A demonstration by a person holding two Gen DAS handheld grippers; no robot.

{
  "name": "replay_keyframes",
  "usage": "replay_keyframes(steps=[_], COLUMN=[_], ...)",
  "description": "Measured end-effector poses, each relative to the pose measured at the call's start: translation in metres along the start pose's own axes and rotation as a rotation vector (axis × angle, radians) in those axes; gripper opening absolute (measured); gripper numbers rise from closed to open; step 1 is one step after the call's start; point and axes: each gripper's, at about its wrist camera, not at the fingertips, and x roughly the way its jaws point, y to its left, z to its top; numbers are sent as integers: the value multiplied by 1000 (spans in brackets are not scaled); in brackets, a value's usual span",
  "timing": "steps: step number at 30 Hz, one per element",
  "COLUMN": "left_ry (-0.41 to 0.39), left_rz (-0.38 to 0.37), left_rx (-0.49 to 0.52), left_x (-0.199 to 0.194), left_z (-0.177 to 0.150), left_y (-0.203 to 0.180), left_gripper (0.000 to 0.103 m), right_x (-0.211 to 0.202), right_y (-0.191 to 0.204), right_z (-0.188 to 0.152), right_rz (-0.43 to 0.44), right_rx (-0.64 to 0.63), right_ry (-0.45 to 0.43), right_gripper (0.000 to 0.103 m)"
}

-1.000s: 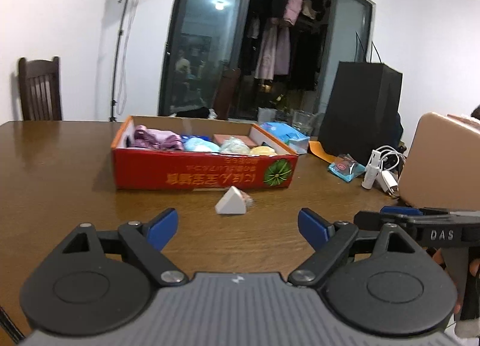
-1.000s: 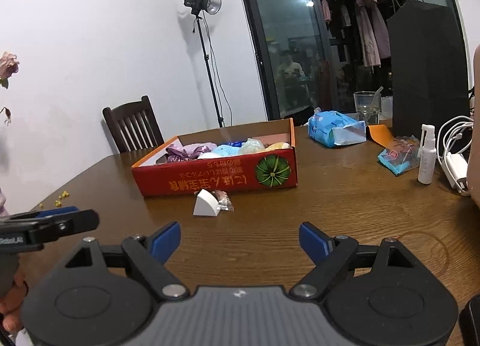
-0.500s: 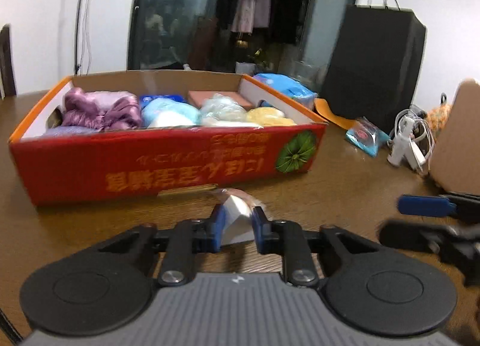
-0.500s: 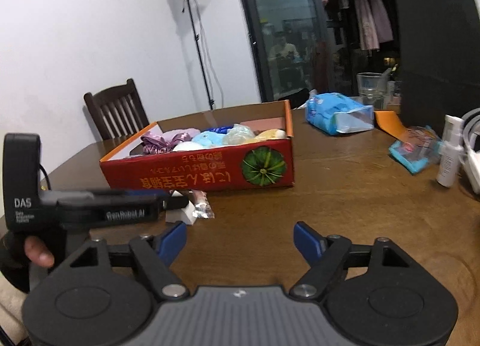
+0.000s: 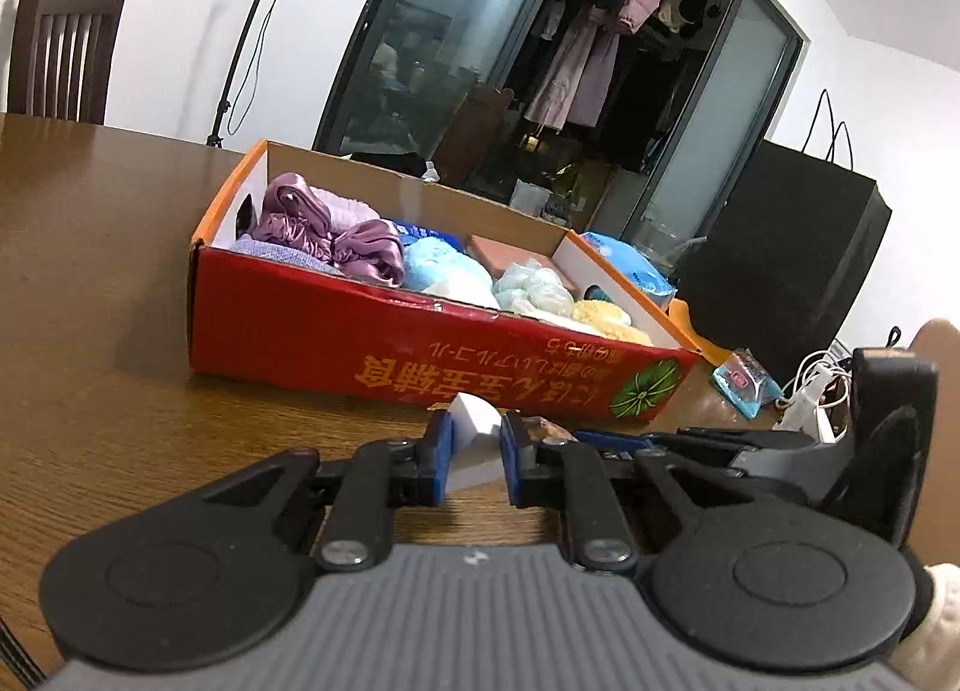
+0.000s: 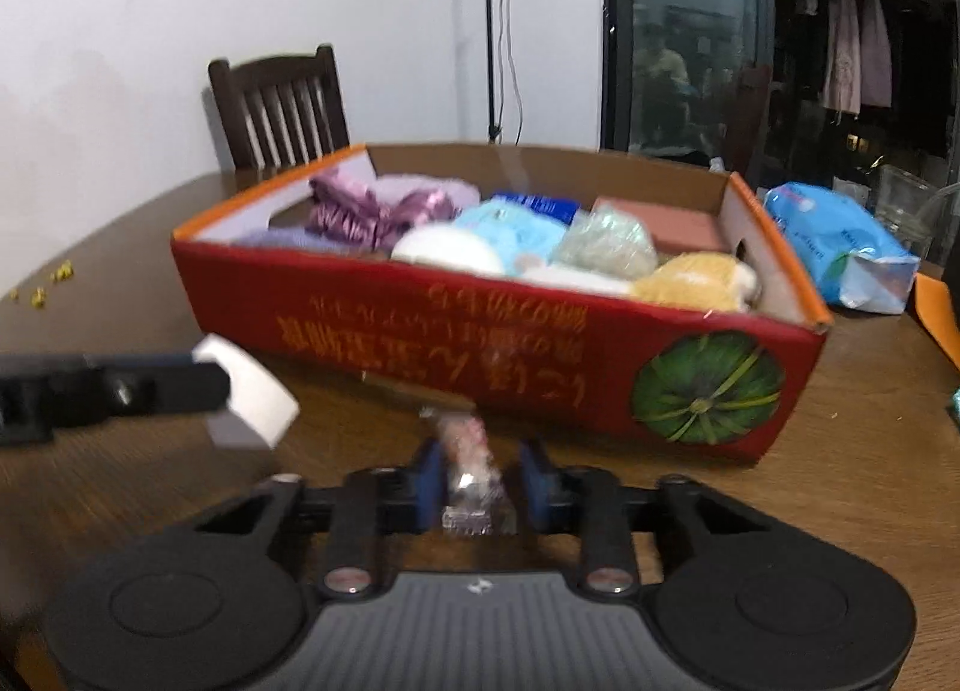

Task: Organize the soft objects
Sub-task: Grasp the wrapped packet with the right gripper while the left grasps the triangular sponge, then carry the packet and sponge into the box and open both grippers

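Note:
A red cardboard box (image 5: 372, 331) (image 6: 540, 343) on the wooden table holds several soft things: purple satin cloth (image 5: 324, 229), light blue, pale green and yellow bundles. My left gripper (image 5: 474, 454) is shut on a white wedge-shaped sponge (image 5: 474, 421) (image 6: 246, 397) just in front of the box, lifted off the table. My right gripper (image 6: 480, 478) is closed around a small clear-wrapped pink packet (image 6: 471, 463) in front of the box; the view is blurred.
A blue tissue pack (image 6: 840, 247) and a glass (image 6: 900, 199) lie right of the box. A black bag (image 5: 780, 271), a small blue packet (image 5: 747, 385) and white cables (image 5: 810, 391) are at the right. A chair (image 6: 282, 103) stands behind the table.
Both grippers moved forward toward the box. The left closed on the white sponge and raised it. The right went from open to closed around the wrapped packet.

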Motion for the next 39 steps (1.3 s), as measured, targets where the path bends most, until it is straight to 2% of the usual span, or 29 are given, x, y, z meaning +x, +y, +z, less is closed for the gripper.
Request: replay_keyframes(steps=[5, 12, 14, 16, 19, 23, 26, 29, 33, 37, 39], left_ry=[11, 17, 5, -26, -23, -26, -32, -60, -127, -162, -158], left_rz=[-9, 29, 49, 19, -8, -47, -31, -21, -14, -10, 31], left_rx=[10, 1, -14, -31, -62, -85, -79, -76, 0, 54, 75], left_x=[1, 7, -1, -20, -45, -80, -87, -91, -91, -62, -37], left_z=[-2, -4, -2, -4, -17, -39, -39, -29, -1, 56, 81], left_y=[-3, -3, -4, -10, -21, -35, -40, -45, -55, -49, -44], left_gripper=[18, 18, 18, 18, 18, 18, 18, 18, 18, 18, 18], right_x=[-1, -2, -8, -28, -68, -118, -143, -150, -162, -156, -148], right_y=[-1, -10, -11, -6, -5, -5, -12, -15, -16, -25, -37], right_z=[-3, -1, -2, -4, -17, -50, -69, -70, -59, -20, 10], right_rz=[2, 27, 2, -11, 22, 28, 40, -3, 22, 23, 22], right_rx=[-2, 35, 46, 33, 59, 113, 171, 160, 146, 83, 80], right_ry=[-12, -18, -24, -63, -105, -118, -111, -122, -175, -224, -253], right_gripper=[18, 18, 18, 18, 18, 18, 18, 18, 18, 18, 18])
